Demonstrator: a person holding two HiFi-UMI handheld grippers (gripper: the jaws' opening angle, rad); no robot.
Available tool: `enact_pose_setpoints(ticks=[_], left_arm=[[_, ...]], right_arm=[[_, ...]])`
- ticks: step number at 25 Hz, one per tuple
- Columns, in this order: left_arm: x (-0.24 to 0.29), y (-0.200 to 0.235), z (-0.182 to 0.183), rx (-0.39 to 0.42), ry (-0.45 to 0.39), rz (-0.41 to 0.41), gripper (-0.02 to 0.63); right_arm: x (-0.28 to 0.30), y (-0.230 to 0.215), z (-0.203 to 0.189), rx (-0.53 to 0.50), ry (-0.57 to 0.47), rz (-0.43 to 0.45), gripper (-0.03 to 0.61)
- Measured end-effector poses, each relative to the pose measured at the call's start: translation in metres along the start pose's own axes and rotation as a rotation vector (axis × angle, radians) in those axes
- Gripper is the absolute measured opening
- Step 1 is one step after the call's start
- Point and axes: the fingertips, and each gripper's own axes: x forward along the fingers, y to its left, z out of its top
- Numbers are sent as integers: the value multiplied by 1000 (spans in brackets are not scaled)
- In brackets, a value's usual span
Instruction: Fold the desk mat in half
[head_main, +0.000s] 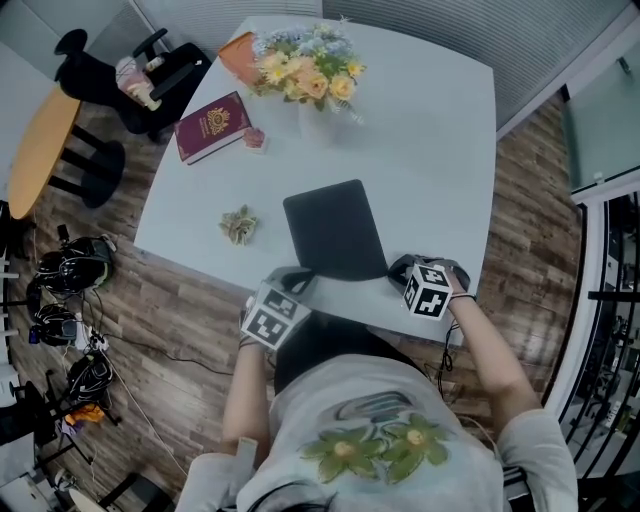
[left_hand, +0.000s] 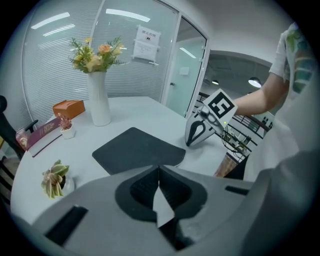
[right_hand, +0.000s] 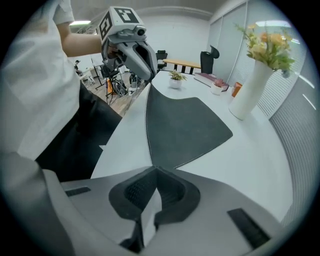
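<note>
Head view gives me the wooden floor (head_main: 190, 330) and, on it, the white table (head_main: 430, 150) that fills most of the picture. On the table the dark desk mat (head_main: 335, 230) lies spread out in one layer, its near edge close to the table's near edge.

I have a tool at each of the mat's near corners. The left gripper (left_hand: 159, 172) has its jaws pressed together on the near left corner, and in the left gripper view the mat runs right up to their tip. The right gripper (right_hand: 152, 172) has its jaws closed on the near right corner. In the right gripper view the stitched edge comes to a point exactly where the jaws meet.

Beyond the mat, on the far side of the table, a white vase of flowers (head_main: 310, 75) stands upright. To its left a red book (head_main: 212, 126) lies flat near the left edge, and an orange box (head_main: 238, 55) sits at the far left corner. A small green plant (head_main: 238, 225) stands left of the mat, apart from it. A tiny pink pot (head_main: 254, 138) sits just right of the book.
</note>
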Motion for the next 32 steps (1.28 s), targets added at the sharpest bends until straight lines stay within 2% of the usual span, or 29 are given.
enact_pose_setpoints(ticks=[3,5,6,10,12,14,26,32], left_arm=[[-5,2,6,6,-14,7,9],[-7,4,11,6,-24,11,9],[-8,4,14,5,-29,13,9],[-12,8,20,2,-41,21,9],[-13,11,20,1,-41,28,9],[-16,15,19,-5,-41,37,9],[-33,38,22,-44,-94,73,9],[-42,45,19,-65,-101,56,9]], right_arm=[[-1,4,14,18,-48,-31,23],[6,12,18,20,-42,-11,173],[10,14,19,16,-36,-15,176],[22,4,18,-30,-4,-117,163],[22,0,19,-43,-4,-137,76],[17,-3,23,-37,-22,-141,39],[-30,-27,50,62,-138,-227,29],[-44,-36,65,112,-181,-243,29]])
